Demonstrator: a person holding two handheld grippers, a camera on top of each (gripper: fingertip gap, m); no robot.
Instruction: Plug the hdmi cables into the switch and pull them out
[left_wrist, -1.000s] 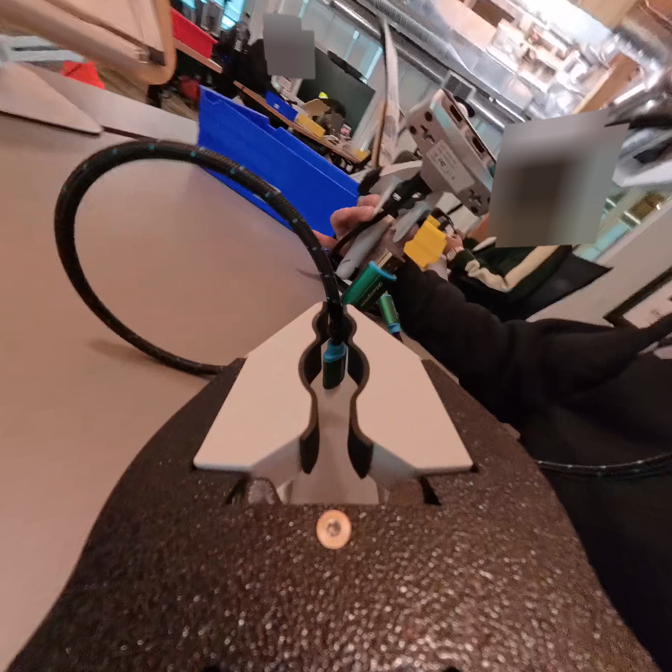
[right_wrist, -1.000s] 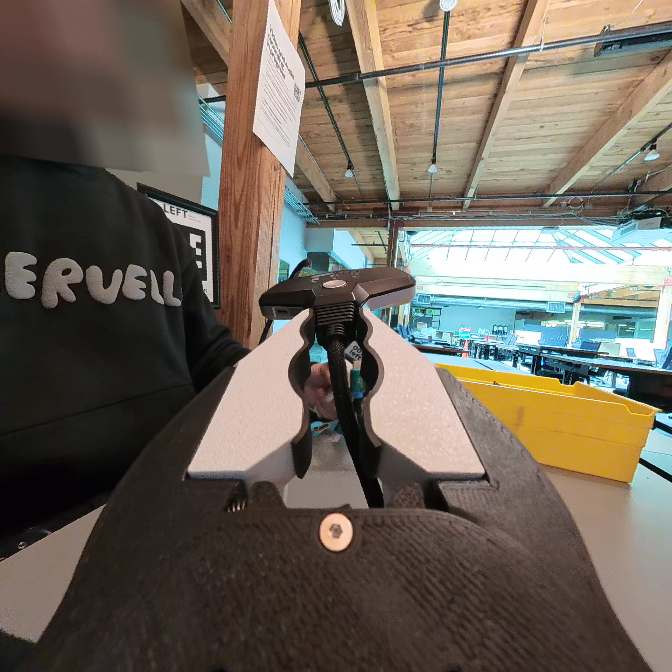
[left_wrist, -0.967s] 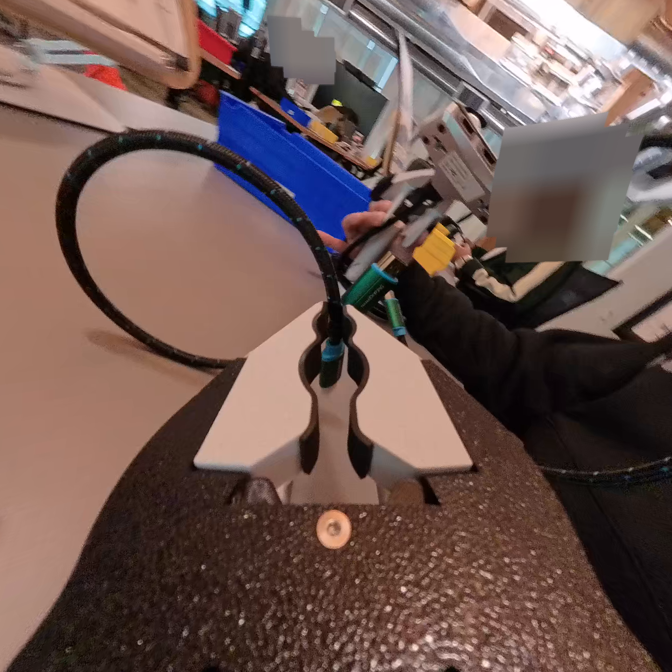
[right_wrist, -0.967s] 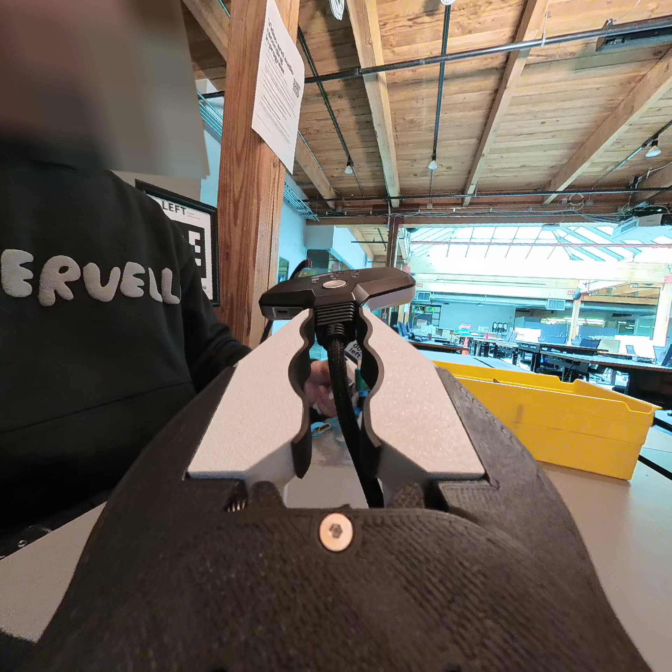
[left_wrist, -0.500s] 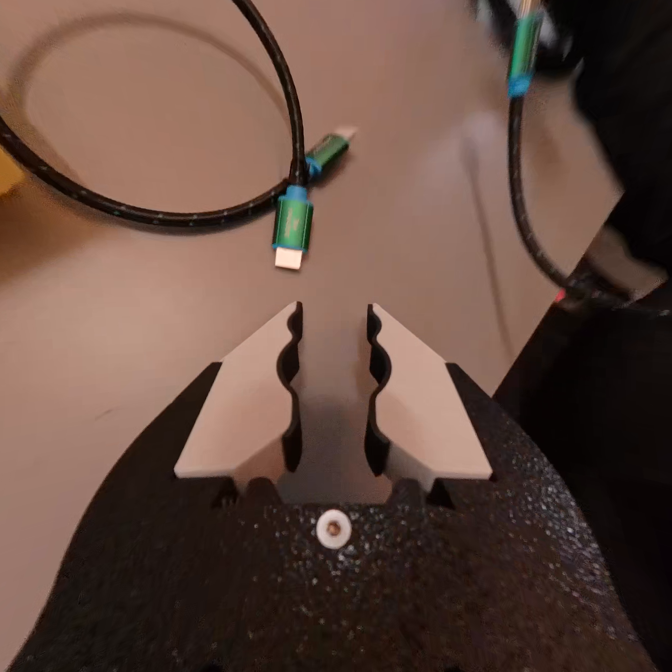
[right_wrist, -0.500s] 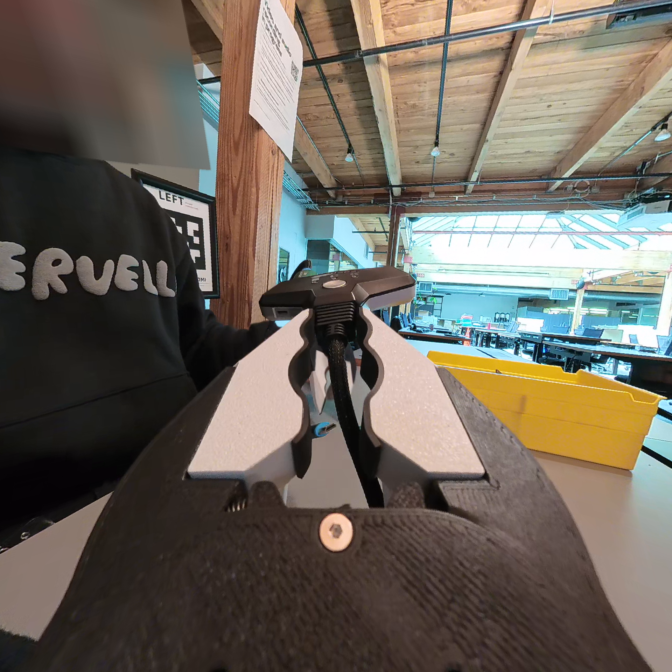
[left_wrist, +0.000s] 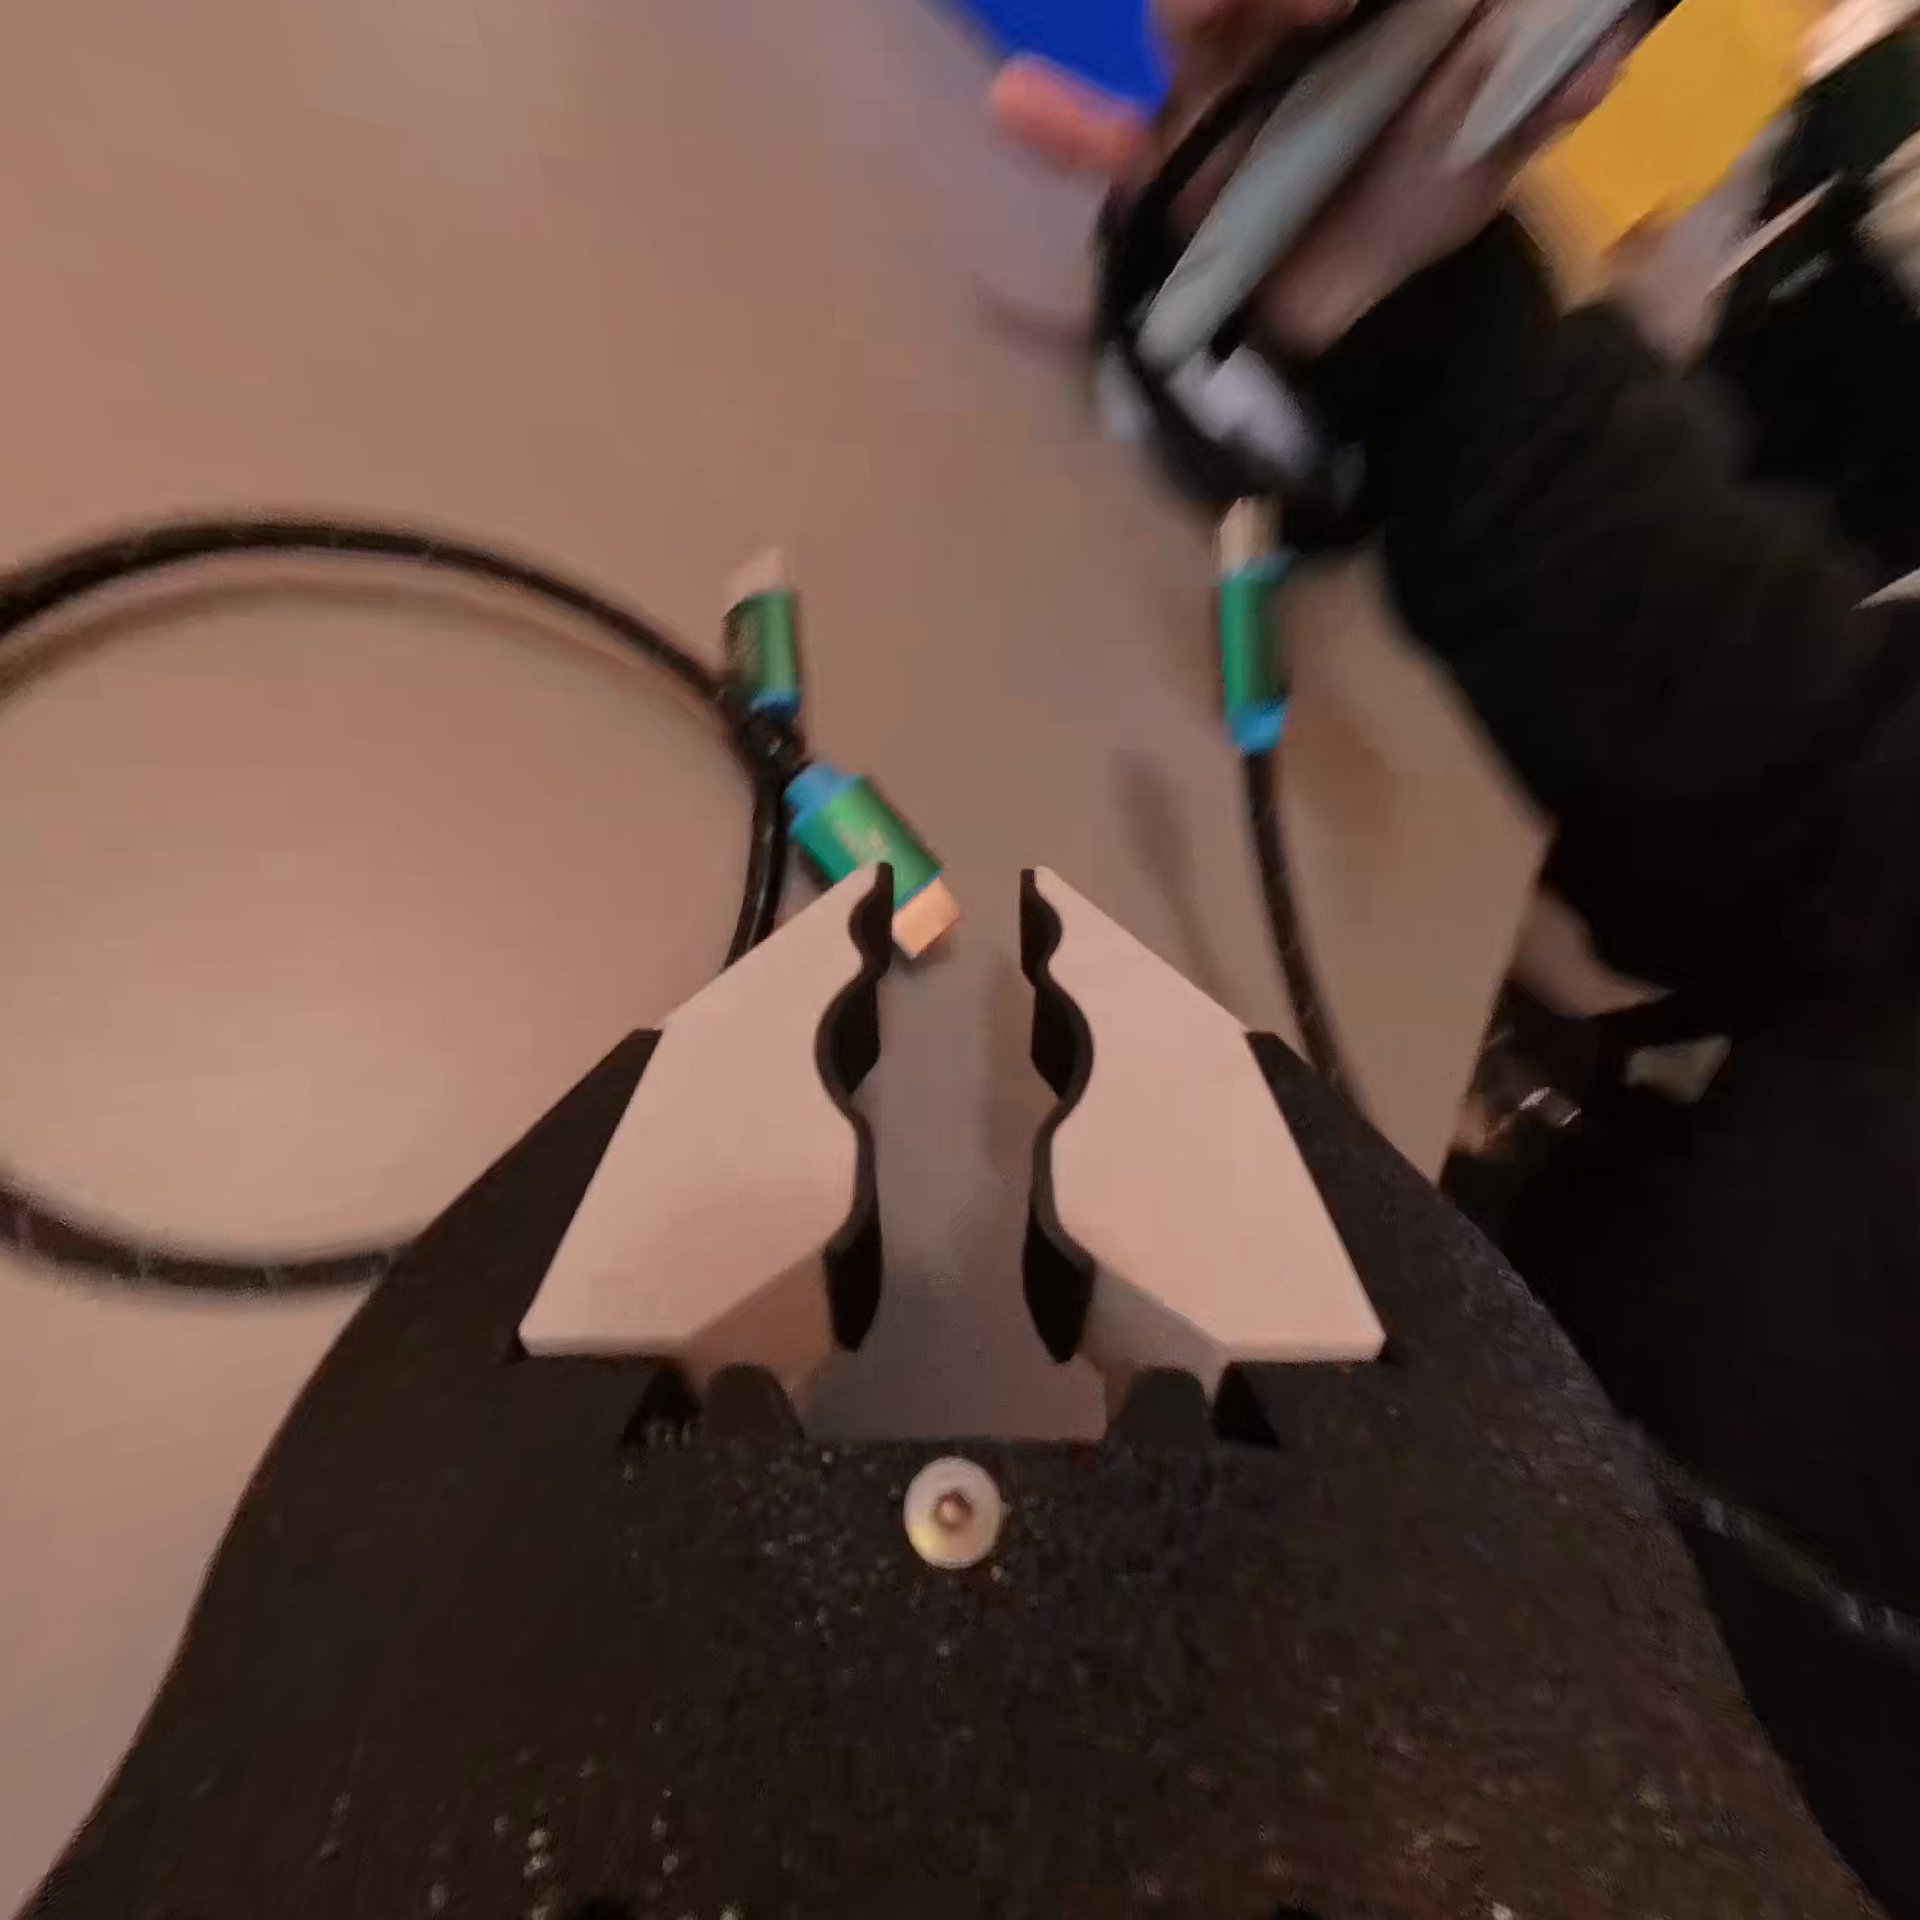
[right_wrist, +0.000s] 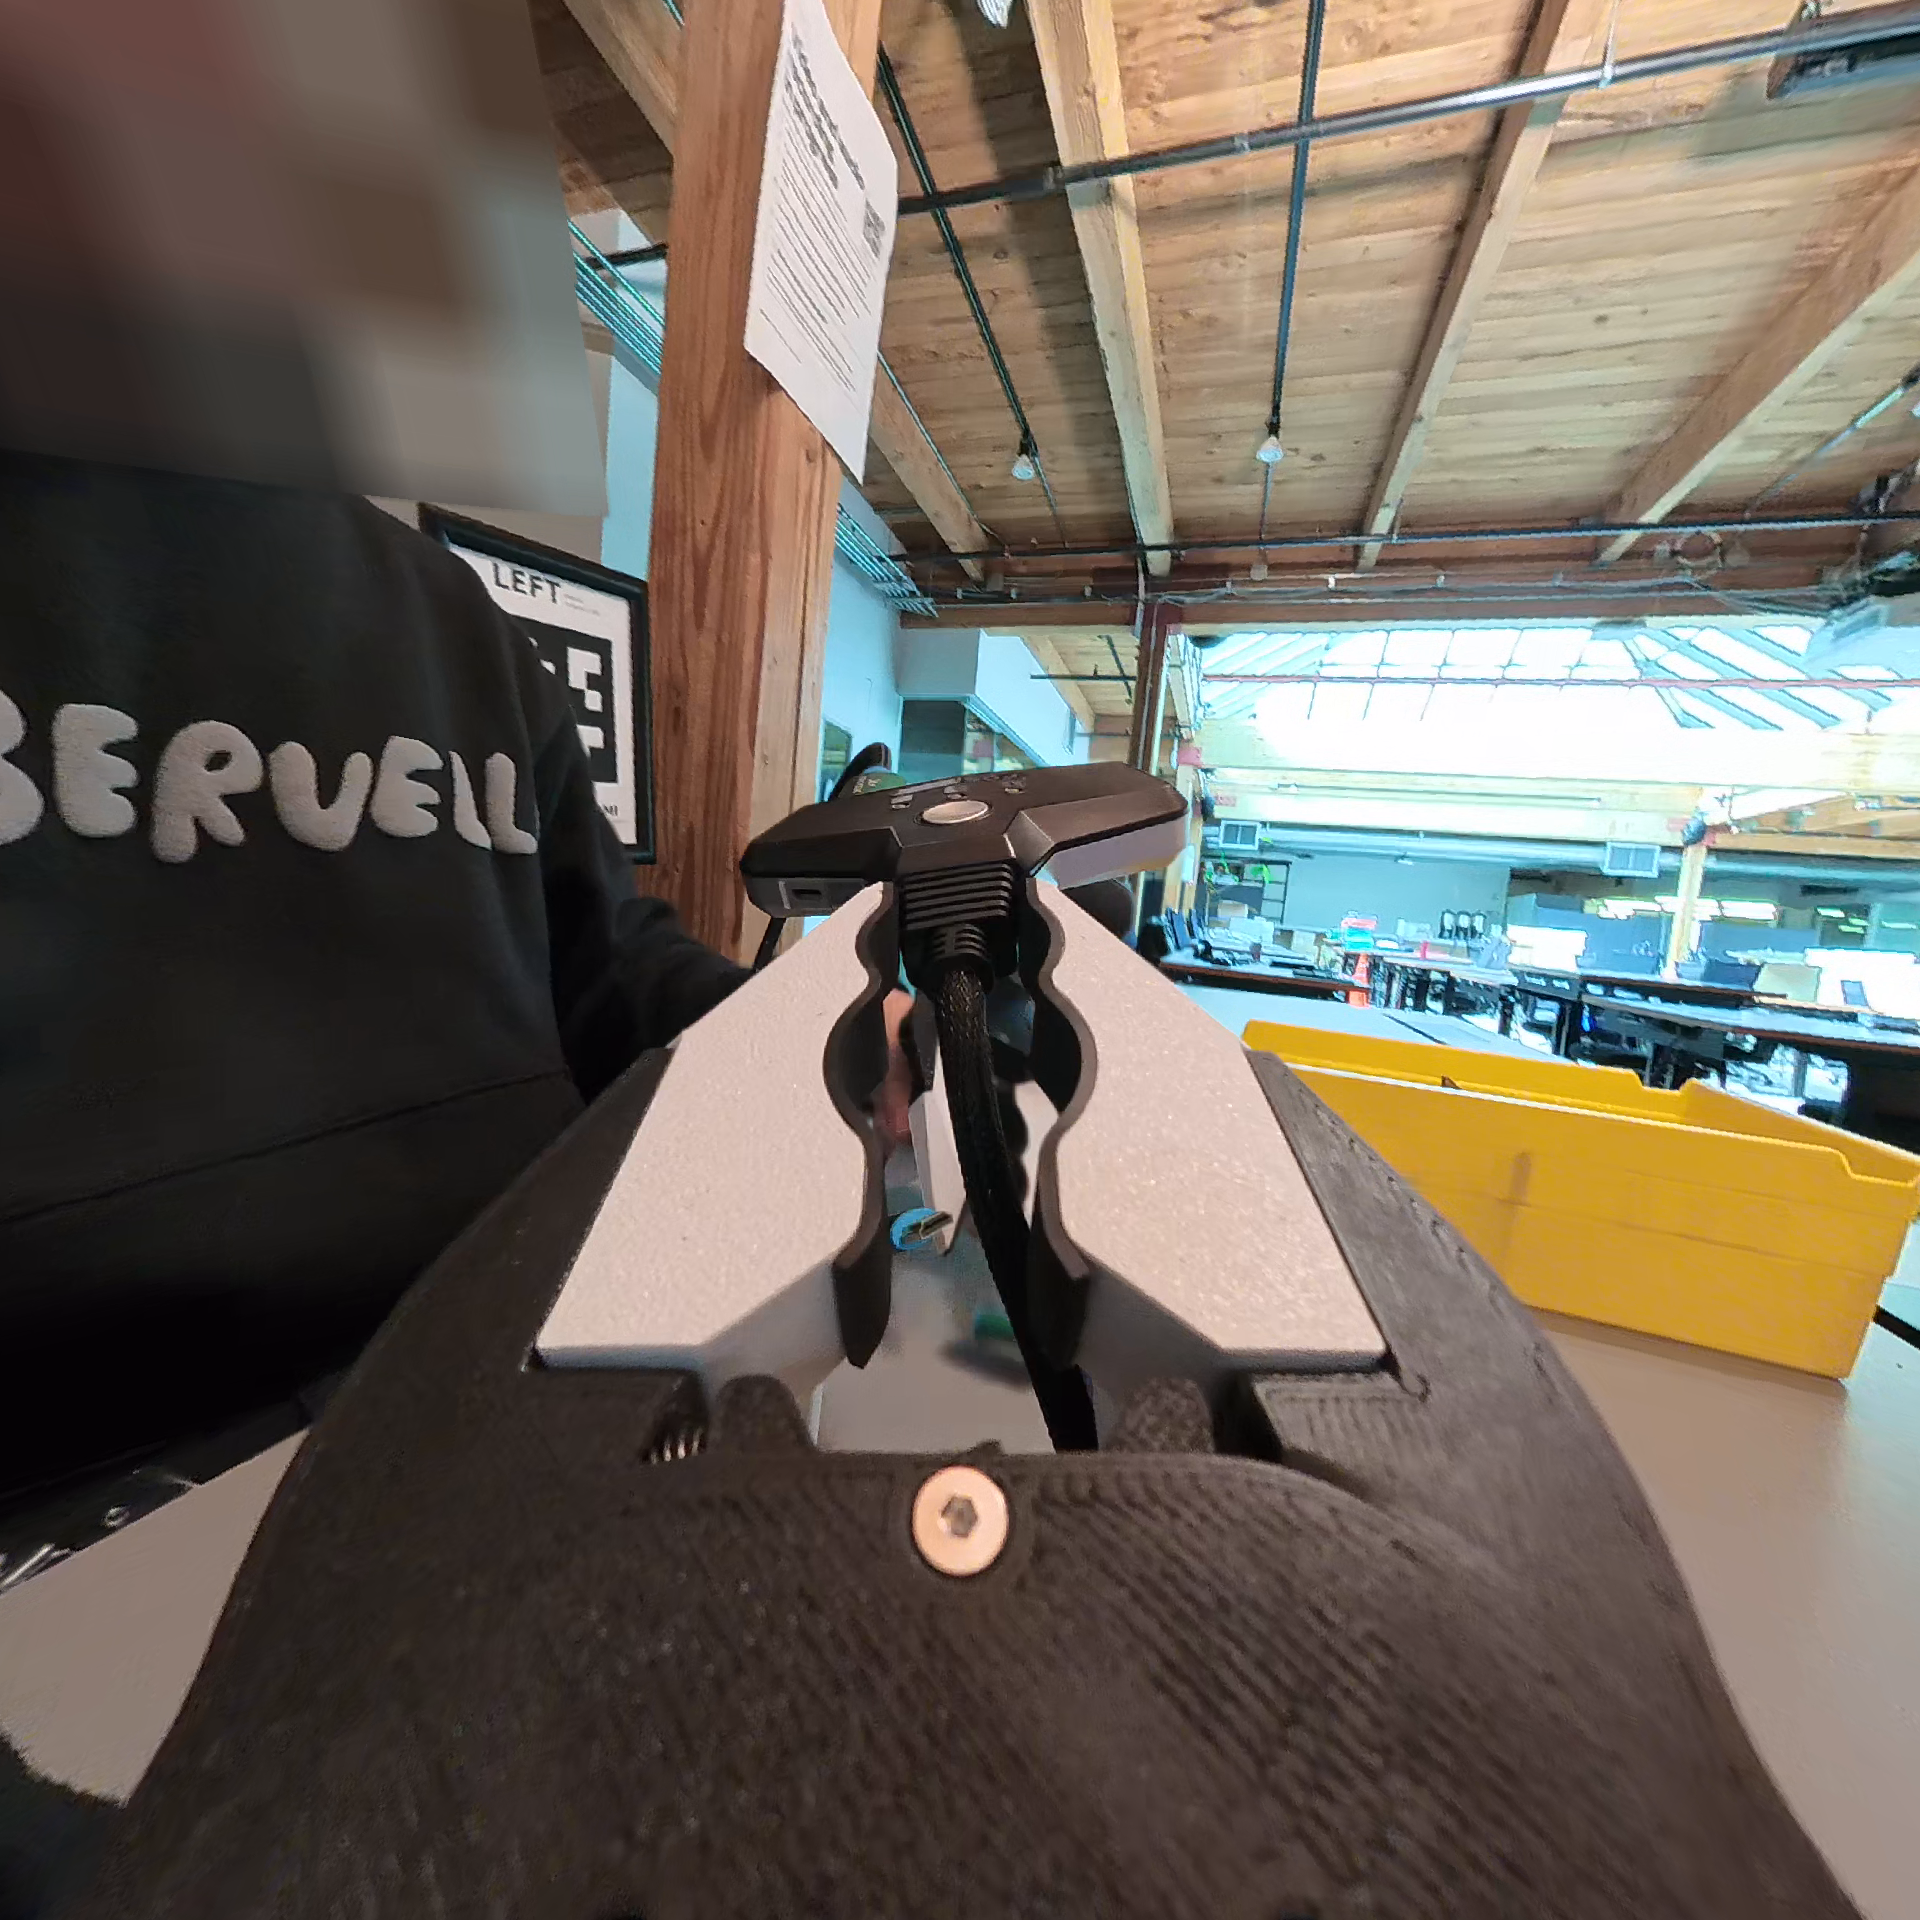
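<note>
My left gripper (left_wrist: 956, 883) is open and empty, just above the table. A green HDMI plug (left_wrist: 868, 847) with a blue collar lies at the tip of its left finger. A second green plug (left_wrist: 764, 649) lies just beyond it, on the same looped black cable (left_wrist: 343, 540). A third green plug (left_wrist: 1252, 649) hangs below my right gripper, which shows blurred at the upper right. My right gripper (right_wrist: 956, 904) is shut on the black HDMI switch (right_wrist: 961, 826) at the ribbed collar of its black braided cable (right_wrist: 987, 1143), and holds it up in the air.
A yellow bin (right_wrist: 1558, 1174) stands on the grey table (right_wrist: 1766, 1558) to the right. A person in a black hoodie (right_wrist: 260, 935) sits at the left, in front of a wooden post (right_wrist: 738, 520). A blue bin (left_wrist: 1070, 36) shows at the far edge.
My left gripper let go of the cable plug, opened and dropped toward the table, closing in on the loose green plug. My right gripper has kept hold of the switch.
</note>
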